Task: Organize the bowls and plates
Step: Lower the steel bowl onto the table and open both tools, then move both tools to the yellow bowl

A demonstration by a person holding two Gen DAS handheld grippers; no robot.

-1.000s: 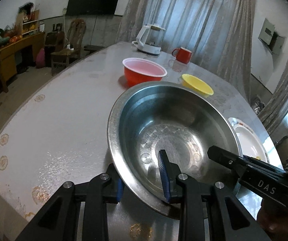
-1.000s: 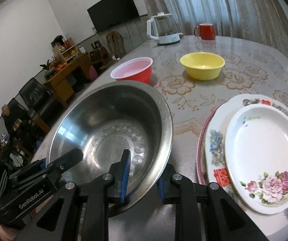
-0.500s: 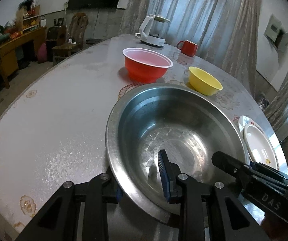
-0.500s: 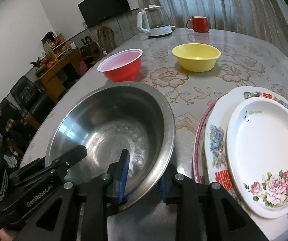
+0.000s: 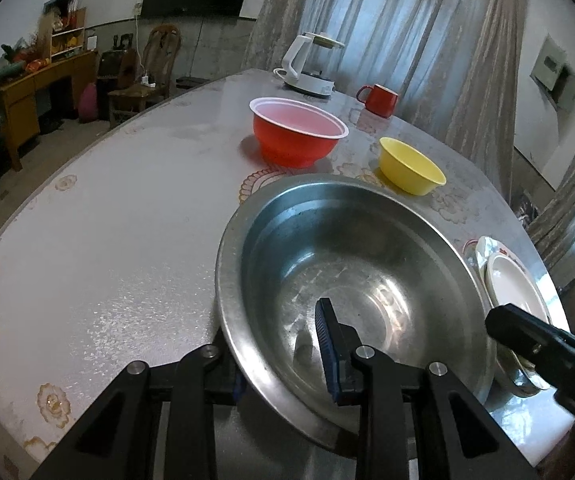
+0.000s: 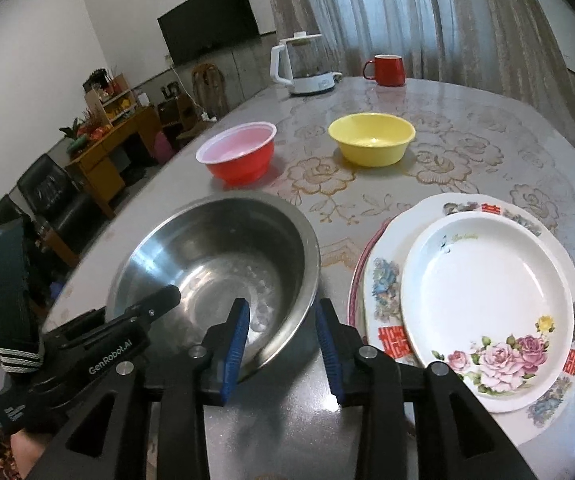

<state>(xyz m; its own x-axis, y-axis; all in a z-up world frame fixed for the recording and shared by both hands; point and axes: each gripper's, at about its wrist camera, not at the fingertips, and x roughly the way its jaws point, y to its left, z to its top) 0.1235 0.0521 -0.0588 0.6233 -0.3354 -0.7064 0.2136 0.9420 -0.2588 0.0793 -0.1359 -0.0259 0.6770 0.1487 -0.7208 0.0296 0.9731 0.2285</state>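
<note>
- Steel bowl [image 5: 351, 280]: set on the counter [image 5: 107, 240]; taken as landmark.
- Left tongs [image 5: 283, 364]: closed across the bowl's near rim, one pad inside, one outside, presumably for a steady hold.
- Right tongs [image 6: 281, 344]: parted, straddling the rim with gaps at both pads; nothing is gripped.
- Stacked plates [image 6: 483, 304]: just right of the bowl, already nested.
- Red bowl [image 6: 239, 156], yellow bowl [image 6: 371, 142]: beyond the steel bowl, apart, not yet nested.

Glossy floral-patterned tabletop [image 6: 467, 148], steel bowl [image 6: 223, 264] at 8 o'clock, stacked plates [image 6: 483, 304] at 4, red bowl [image 6: 239, 158] and yellow bowl [image 6: 371, 144] mid-surface, kettle [image 6: 303, 68] and red mug [image 6: 385, 70] at 12.
</note>
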